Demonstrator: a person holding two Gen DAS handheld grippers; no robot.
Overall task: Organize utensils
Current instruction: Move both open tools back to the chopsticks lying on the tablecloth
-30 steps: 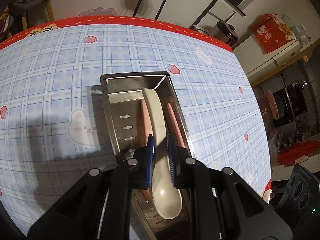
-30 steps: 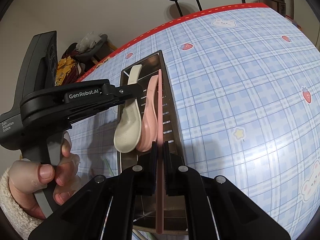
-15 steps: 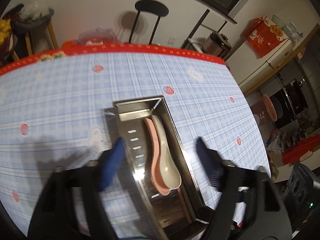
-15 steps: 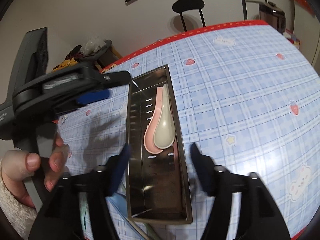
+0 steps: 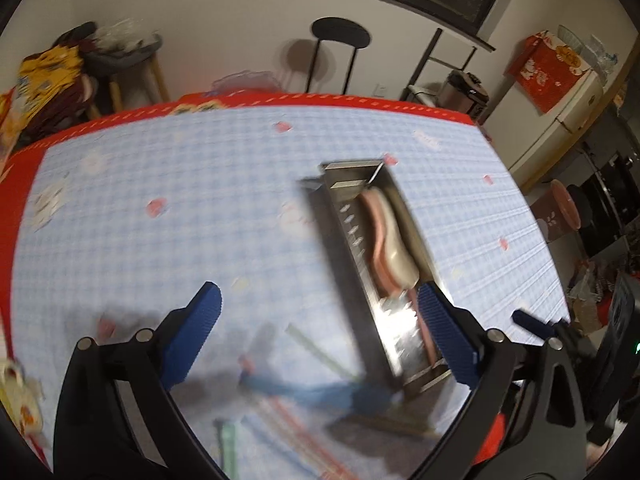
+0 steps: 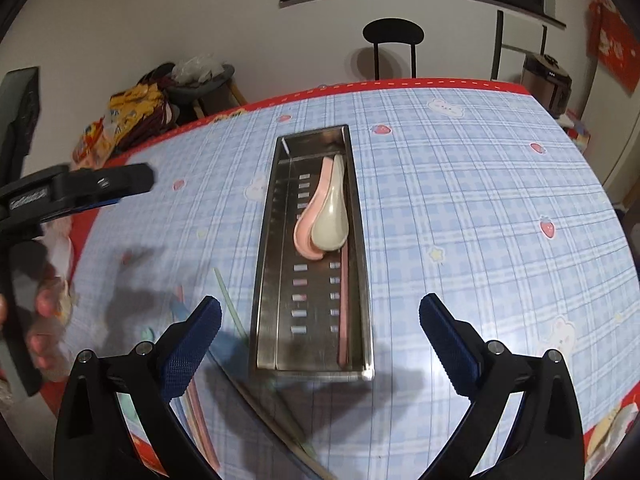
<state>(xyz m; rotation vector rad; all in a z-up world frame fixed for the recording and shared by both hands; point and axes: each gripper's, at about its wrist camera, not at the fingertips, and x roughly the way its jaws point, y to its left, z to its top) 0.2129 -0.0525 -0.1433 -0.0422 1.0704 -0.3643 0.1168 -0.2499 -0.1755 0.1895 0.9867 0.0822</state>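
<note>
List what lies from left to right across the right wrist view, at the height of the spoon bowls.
Left gripper → bare tablecloth → left wall of the steel tray → pink spoon → cream spoon → tray's right wall → strawberry print.

Left wrist view smeared with motion blur: loose utensils [image 5: 304,384] near the table's front edge read only as coloured streaks, kinds untellable. Pink spoon [image 6: 306,236] mostly hidden beneath the cream spoon [image 6: 330,222]. Chopsticks [image 6: 280,420] run behind the right gripper's finger [image 6: 192,344].
</note>
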